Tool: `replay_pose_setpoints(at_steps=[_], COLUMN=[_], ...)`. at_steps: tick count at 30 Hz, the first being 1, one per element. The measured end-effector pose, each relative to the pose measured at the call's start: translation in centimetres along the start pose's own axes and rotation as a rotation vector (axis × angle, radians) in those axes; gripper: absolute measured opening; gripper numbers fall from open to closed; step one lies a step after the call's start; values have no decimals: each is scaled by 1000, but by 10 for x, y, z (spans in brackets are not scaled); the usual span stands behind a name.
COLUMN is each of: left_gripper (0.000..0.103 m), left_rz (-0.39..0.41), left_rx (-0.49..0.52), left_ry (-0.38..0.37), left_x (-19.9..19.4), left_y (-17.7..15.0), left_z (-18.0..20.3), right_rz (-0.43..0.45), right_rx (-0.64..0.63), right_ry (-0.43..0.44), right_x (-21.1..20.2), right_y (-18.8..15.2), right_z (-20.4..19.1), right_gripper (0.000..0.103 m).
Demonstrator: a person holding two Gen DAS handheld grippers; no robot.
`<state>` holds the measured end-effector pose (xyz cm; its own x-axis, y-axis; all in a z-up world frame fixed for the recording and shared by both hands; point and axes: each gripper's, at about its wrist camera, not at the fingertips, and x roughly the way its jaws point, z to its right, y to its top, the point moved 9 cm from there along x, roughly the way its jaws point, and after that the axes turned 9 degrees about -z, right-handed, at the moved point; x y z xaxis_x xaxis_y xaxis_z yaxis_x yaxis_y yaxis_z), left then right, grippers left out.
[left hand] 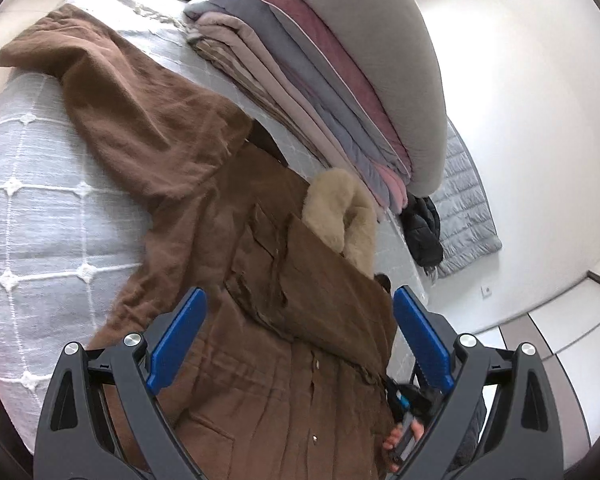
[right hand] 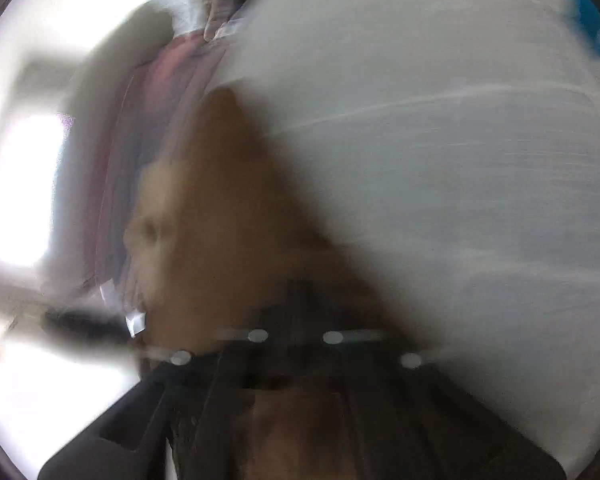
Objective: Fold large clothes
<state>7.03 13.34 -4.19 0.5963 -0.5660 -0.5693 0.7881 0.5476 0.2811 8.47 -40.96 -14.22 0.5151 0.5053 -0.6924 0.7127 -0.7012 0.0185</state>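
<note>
A large brown coat with a cream fur collar lies spread on the bed. One sleeve reaches toward the far left. My left gripper is open just above the coat's front, with its blue pads wide apart. The right wrist view is heavily blurred by motion. It shows brown coat fabric right in front of my right gripper. Whether that gripper's fingers are shut on the cloth is not clear. Part of the right gripper and a hand show at the coat's edge in the left wrist view.
A pile of folded grey and pink bedding with a grey pillow on top stands on the bed behind the coat. A black garment and a grey quilted mat lie by the white wall. Floor shows at the right.
</note>
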Motion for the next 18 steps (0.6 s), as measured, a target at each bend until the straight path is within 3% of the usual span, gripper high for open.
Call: replay_pose_setpoints(at_steps=[1, 3, 5, 6, 8, 11, 12, 14, 15, 18], left_gripper=[90, 90, 90, 90, 90, 90, 90, 90, 90, 90], left_rz=[14, 27, 30, 32, 43, 49, 49, 48, 52, 115], left_rx=[-13, -46, -68, -75, -80, -63, -61, -55, -55, -45], left_ry=[8, 8, 4, 3, 2, 21, 22, 27, 27, 73], left_x=[-3, -6, -7, -7, -8, -8, -7, -8, -11, -31], left_y=[3, 8, 11, 12, 14, 16, 17, 20, 22, 34], left_z=[-5, -14, -19, -21, -23, -22, -23, -24, -25, -36], right_rz=[25, 60, 71, 89, 108, 71, 45, -18, -50, 31], right_rx=[24, -18, -163, -248, -384, -463, -461, -425, -387, -359], right_ry=[-53, -28, 13, 25, 62, 47, 29, -103, -130, -143], right_x=[-10, -23, -26, -24, -20, 15, 32, 69, 81, 67], right_y=[0, -4, -7, -7, -9, -2, 5, 21, 26, 24], right_z=[9, -8, -53, -80, -124, -152, -151, -121, -100, -107], right_gripper=[8, 11, 63, 94, 95, 95, 95, 94, 93, 92])
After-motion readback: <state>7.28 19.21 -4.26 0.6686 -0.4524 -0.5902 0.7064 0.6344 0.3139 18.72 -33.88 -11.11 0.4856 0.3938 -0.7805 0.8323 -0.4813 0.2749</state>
